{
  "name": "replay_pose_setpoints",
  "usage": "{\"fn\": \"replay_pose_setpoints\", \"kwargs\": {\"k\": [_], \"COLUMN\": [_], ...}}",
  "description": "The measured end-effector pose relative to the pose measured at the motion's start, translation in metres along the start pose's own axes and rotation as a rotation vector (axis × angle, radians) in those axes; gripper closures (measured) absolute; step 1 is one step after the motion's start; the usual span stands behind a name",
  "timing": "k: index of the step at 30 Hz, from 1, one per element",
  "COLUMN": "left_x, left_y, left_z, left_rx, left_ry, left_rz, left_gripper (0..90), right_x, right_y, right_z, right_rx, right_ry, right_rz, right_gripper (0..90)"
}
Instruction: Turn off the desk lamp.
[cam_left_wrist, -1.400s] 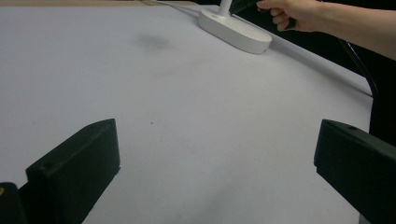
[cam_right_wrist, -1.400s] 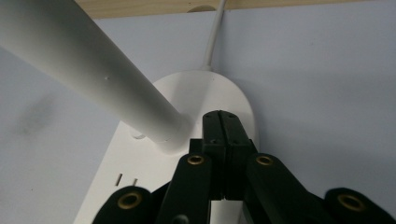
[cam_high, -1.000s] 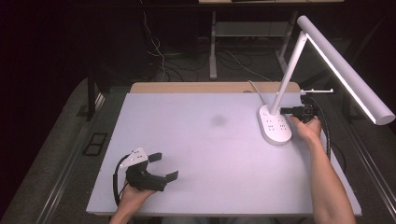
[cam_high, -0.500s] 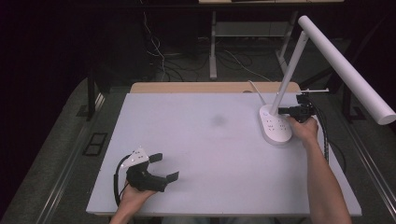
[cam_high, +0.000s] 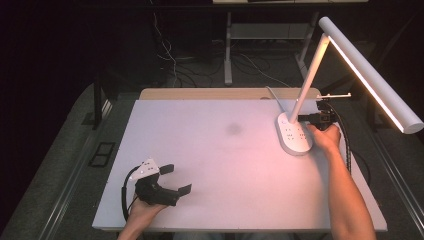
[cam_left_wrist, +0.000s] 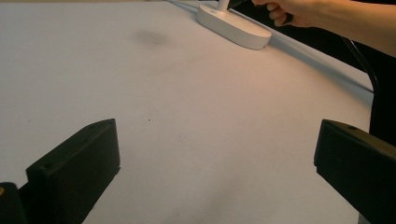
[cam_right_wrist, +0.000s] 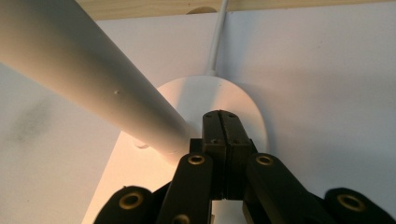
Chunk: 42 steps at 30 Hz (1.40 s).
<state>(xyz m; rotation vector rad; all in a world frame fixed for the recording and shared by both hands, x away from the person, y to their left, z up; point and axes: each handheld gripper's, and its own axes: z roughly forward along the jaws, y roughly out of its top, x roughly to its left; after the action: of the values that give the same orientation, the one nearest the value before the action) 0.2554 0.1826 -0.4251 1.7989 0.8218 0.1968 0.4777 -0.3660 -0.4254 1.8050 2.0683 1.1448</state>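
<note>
Near the table's (cam_high: 210, 150) front left corner the left gripper (cam_high: 176, 180) rests with its 2 jaws spread wide, nothing between them. Far right, the white desk lamp (cam_high: 294, 134) stands lit near the back edge; the right gripper (cam_right_wrist: 220, 126), jaws clenched together on nothing, hovers over its base beside the stem.

smooth glossy white plastic lamp (cam_high: 300, 127), matt white table (cam_high: 210, 165), pale wood strip (cam_high: 200, 93) behind
</note>
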Motion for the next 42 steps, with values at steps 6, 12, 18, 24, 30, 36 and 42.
{"fn": "replay_pose_setpoints", "kwargs": {"k": [6,12,18,24,30,36,42], "left_x": [-0.0006,-0.0002,0.0004,0.0,0.0002,-0.0007,-0.0017], "left_y": [0.0002,0.0001,0.0001,0.0002,0.0001,0.0002,0.0004], "left_z": [-0.0009,0.0,-0.0007,-0.0008,0.0003,0.0002,0.0], "left_rx": [-0.001,0.006,0.001,-0.001,0.003,0.004,0.002], "left_ry": [0.003,0.004,0.01,0.007,0.01,0.008,0.002], "left_rz": [0.003,0.005,0.0,0.001,0.003,0.008,0.012], "left_gripper": [0.0,0.0,0.0,0.0,0.0,0.0,0.0], "right_x": [0.0005,-0.0018,-0.0034,-0.002,-0.0037,-0.0022,-0.0055], "right_y": [-0.002,-0.0031,-0.0024,-0.0024,-0.0032,-0.005,-0.0082], "right_z": [0.0003,0.0005,0.0013,0.0007,0.0009,0.0012,0.0023], "right_rx": [-0.004,-0.018,-0.03,-0.027,-0.032,-0.038,-0.065], "right_ry": [-0.011,0.015,0.029,0.019,0.028,0.021,0.033], "right_rz": [-0.009,0.02,0.033,0.029,0.036,0.034,0.059], "right_gripper": [90.0,90.0,90.0,90.0,90.0,90.0,90.0]}}
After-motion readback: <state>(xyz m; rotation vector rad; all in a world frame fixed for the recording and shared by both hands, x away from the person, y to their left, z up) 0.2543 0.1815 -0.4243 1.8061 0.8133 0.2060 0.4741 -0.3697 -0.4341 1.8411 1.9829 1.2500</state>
